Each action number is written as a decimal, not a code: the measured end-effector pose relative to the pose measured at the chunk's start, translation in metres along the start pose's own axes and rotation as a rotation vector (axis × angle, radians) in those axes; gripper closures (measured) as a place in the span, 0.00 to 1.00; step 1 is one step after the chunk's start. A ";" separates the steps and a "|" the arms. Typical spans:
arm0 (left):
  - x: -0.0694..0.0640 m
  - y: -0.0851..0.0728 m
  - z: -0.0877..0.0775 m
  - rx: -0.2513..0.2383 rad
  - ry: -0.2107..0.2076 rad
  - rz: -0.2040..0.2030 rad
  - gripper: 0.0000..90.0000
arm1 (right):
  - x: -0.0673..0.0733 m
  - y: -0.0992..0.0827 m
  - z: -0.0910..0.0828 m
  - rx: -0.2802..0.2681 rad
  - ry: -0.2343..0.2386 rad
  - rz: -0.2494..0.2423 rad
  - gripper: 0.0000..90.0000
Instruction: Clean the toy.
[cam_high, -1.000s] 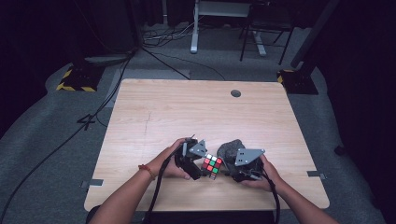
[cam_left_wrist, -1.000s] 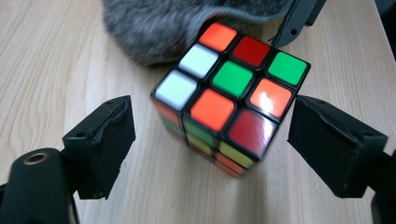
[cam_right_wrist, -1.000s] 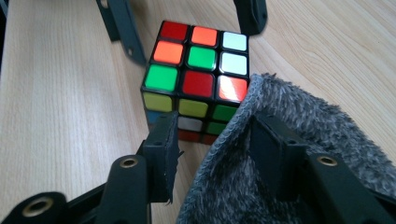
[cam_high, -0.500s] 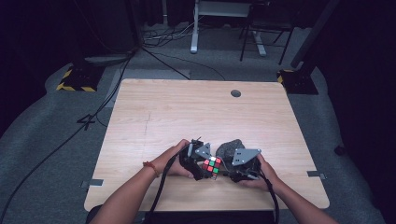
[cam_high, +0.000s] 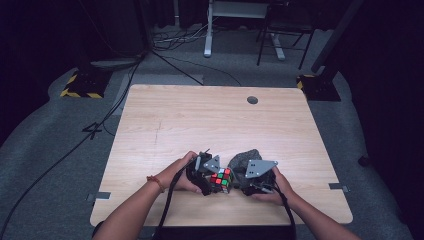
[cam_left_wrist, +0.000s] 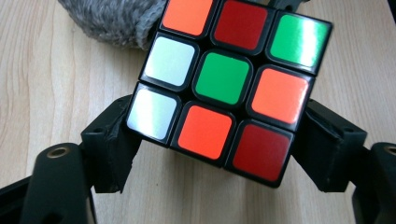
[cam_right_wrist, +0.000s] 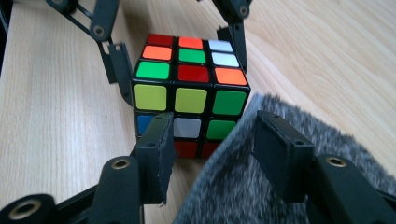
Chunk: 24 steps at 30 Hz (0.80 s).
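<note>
A scrambled Rubik's cube (cam_high: 221, 179) rests near the table's front edge, between the two hands. My left gripper (cam_high: 208, 176) comes at it from the left. In the left gripper view its jaws have just been opening, but the pads (cam_left_wrist: 114, 140) still press the lower corners of the cube (cam_left_wrist: 224, 79), whose centre square is green. My right gripper (cam_high: 252, 180) stands open and has widened a little. One of its fingers (cam_right_wrist: 156, 149) sits in front of the cube (cam_right_wrist: 189, 93), the other on a grey fuzzy cloth (cam_right_wrist: 243, 196) that reaches between the jaws.
The grey fuzzy cloth (cam_high: 245, 159) lies bunched just behind the right gripper. The light wooden table (cam_high: 210, 120) has a round cable hole (cam_high: 252, 100) at the back. Cables trail from both grippers over the front edge.
Both hands have stayed at the cube near the front edge. The left gripper has shifted slightly against the cube.
</note>
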<state>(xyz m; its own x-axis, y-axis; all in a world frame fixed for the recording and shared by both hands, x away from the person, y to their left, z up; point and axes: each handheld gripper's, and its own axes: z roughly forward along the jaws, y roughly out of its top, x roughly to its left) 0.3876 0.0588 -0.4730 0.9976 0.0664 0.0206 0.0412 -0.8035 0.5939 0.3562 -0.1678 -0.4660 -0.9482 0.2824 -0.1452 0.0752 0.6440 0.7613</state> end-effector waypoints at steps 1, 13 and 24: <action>0.000 0.000 0.000 0.006 -0.006 -0.003 0.24 | 0.001 0.002 0.000 -0.004 0.000 -0.004 0.54; 0.000 -0.008 0.000 0.042 0.019 -0.021 0.22 | 0.004 0.019 0.005 -0.020 -0.017 -0.035 0.55; 0.004 -0.015 0.002 0.074 0.028 -0.055 0.18 | -0.002 0.039 0.014 -0.016 -0.011 -0.047 0.58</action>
<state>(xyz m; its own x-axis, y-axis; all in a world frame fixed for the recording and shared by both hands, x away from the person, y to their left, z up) 0.3912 0.0702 -0.4834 0.9918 0.1269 0.0125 0.1007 -0.8398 0.5335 0.3652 -0.1332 -0.4455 -0.9471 0.2602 -0.1880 0.0259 0.6456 0.7632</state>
